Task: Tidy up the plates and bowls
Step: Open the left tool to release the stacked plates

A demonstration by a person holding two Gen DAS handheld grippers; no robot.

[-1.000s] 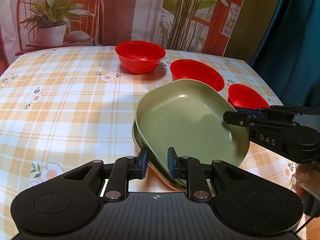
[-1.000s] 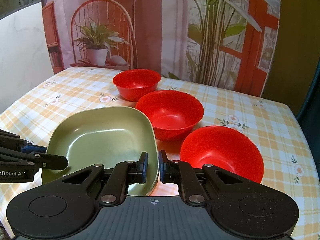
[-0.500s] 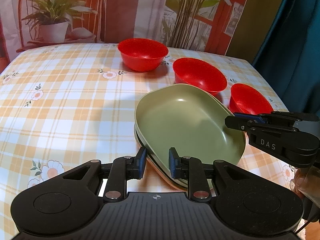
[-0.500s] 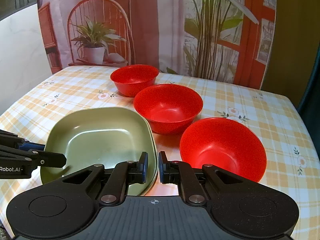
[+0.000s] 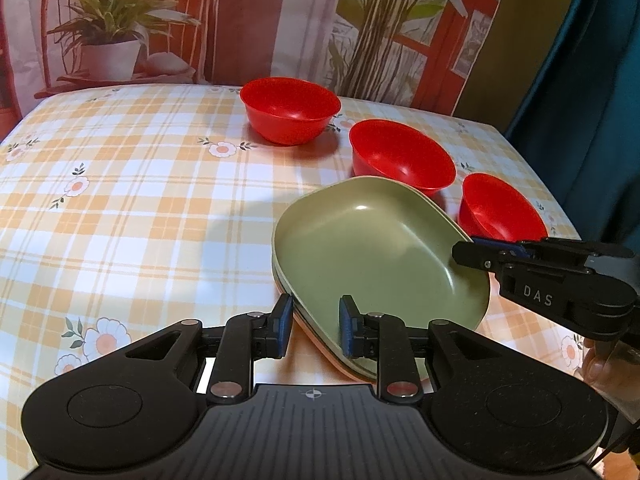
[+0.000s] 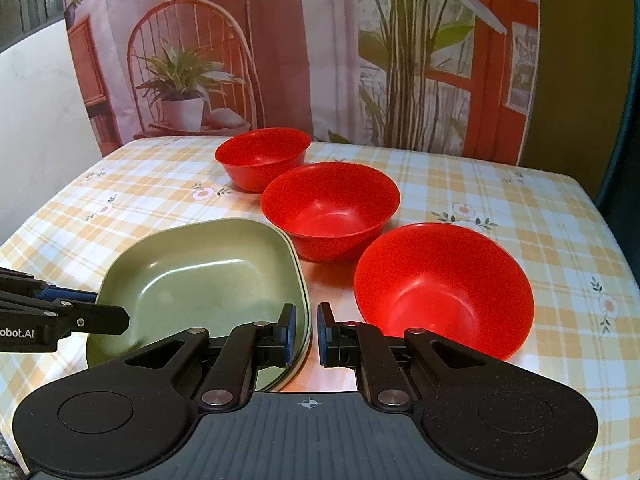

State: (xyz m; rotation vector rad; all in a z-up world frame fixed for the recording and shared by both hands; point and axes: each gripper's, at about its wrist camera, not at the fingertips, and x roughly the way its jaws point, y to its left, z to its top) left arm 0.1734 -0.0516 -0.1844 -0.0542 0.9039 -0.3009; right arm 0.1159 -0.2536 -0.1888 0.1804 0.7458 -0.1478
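Note:
A green plate (image 5: pixel 372 256) lies on top of a stack of plates on the checked tablecloth; it also shows in the right wrist view (image 6: pixel 208 276). Three red bowls stand in a diagonal row: far (image 6: pixel 262 158), middle (image 6: pixel 330 208), near (image 6: pixel 442 288). My left gripper (image 5: pixel 314 320) is open, its jaws astride the stack's near rim. My right gripper (image 6: pixel 307 332) is slightly open, its jaws astride the stack's right rim, no grip visible. The right gripper also shows in the left wrist view (image 5: pixel 472 254), over the plate's right edge.
The table's right edge (image 5: pixel 560 216) runs close behind the near bowl (image 5: pixel 500 210). A printed backdrop with a potted plant (image 5: pixel 108 52) hangs behind the table. Bare tablecloth (image 5: pixel 120 200) lies left of the plates. A teal curtain (image 5: pixel 592 80) hangs at the right.
The top green plate has settled flat onto the stack. The left gripper's jaws have opened wider and the right gripper's slightly. Both grippers have risen and drawn back a little.

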